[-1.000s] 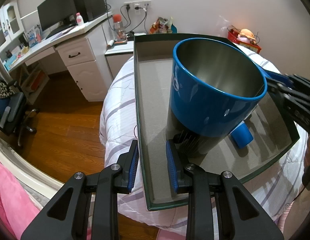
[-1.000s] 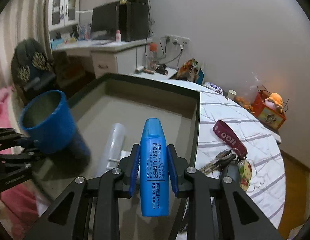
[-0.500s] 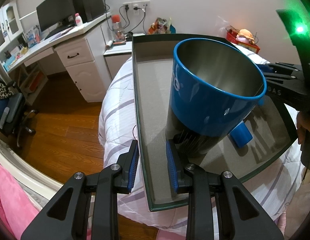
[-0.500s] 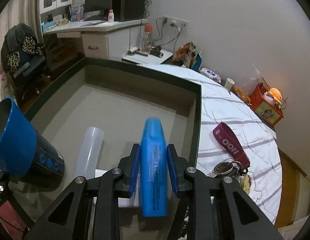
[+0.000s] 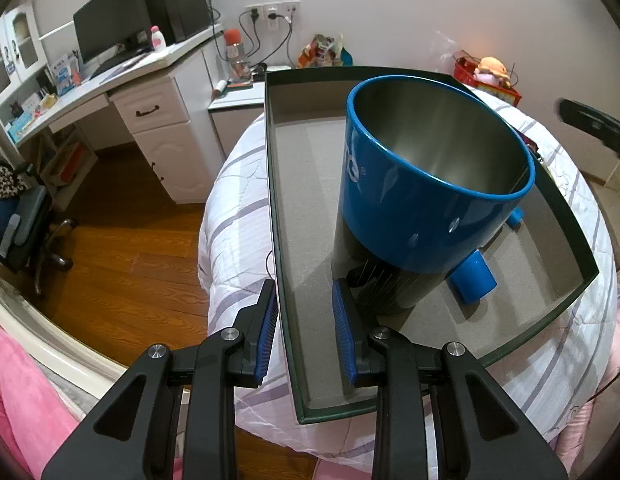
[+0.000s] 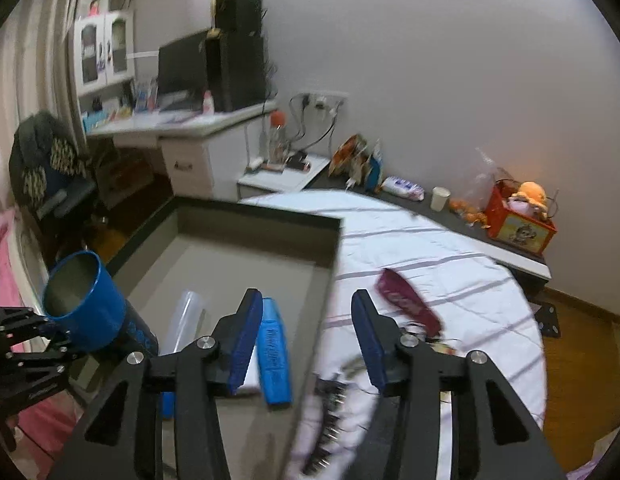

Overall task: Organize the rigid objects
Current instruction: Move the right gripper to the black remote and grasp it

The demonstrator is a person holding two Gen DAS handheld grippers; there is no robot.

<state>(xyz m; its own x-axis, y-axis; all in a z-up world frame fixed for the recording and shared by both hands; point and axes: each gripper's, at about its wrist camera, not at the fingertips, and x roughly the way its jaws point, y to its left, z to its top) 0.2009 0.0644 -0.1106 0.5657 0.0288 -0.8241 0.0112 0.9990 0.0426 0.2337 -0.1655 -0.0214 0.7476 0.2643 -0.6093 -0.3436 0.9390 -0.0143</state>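
- Straddling the near wall of the dark green tray [image 5: 275,216], the left gripper [image 5: 304,328] has its blue-padded fingers [image 5: 267,322] spread apart, one outside the wall and one inside; they grip nothing
- Standing inside the tray just ahead of those fingers, the blue cup [image 5: 426,184] rests upright on a dark ribbed base; its steel-grey inside shows nothing in it
- Lying on the tray floor in the right wrist view, the blue highlighter [image 6: 273,354] sits just beside the left finger of the right gripper [image 6: 306,340]; its fingers [image 6: 243,340] are wide open and hold nothing; whether the pad touches the marker cannot be told through the blur
- Beside the highlighter, a clear plastic tube [image 6: 182,320] lies on the grey floor of the tray, between the marker and the cup [image 6: 84,300]
- A blue cylinder [image 5: 472,276] lies on the tray floor to the right of the cup's base in the left wrist view
- The tray [image 6: 246,216] sits on a bed with a white striped cover [image 6: 450,264]; a maroon key strap [image 6: 408,304] with keys lies on the cover, outside the tray's right wall
- A white desk [image 5: 150,92] with a monitor stands in the background; a red box [image 6: 518,224] with a plush toy sits by the wall
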